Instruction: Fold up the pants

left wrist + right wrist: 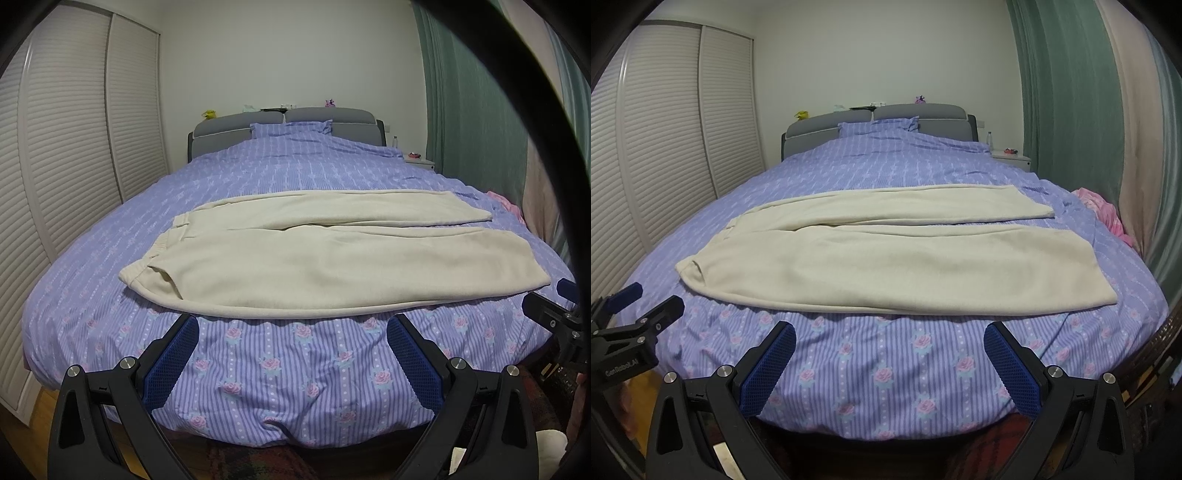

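Purple striped floral bedspread is filling both views, cream pants lying flat across mid-frame, waistband at left, two legs running right, unfolded. Right wrist view is showing more of a pink cloth at right edge; left view is cutting it off behind a black ring. Left gripper and right gripper are both hanging released, jaws wide apart, empty, below the pants' near edge. Headboard items are too small to identify.

I see a purple striped duvet with pink roses over the bed, its grey headboard at the far wall. Louvered wardrobe doors stand on my left, green curtains on my right, a white nightstand beside them.
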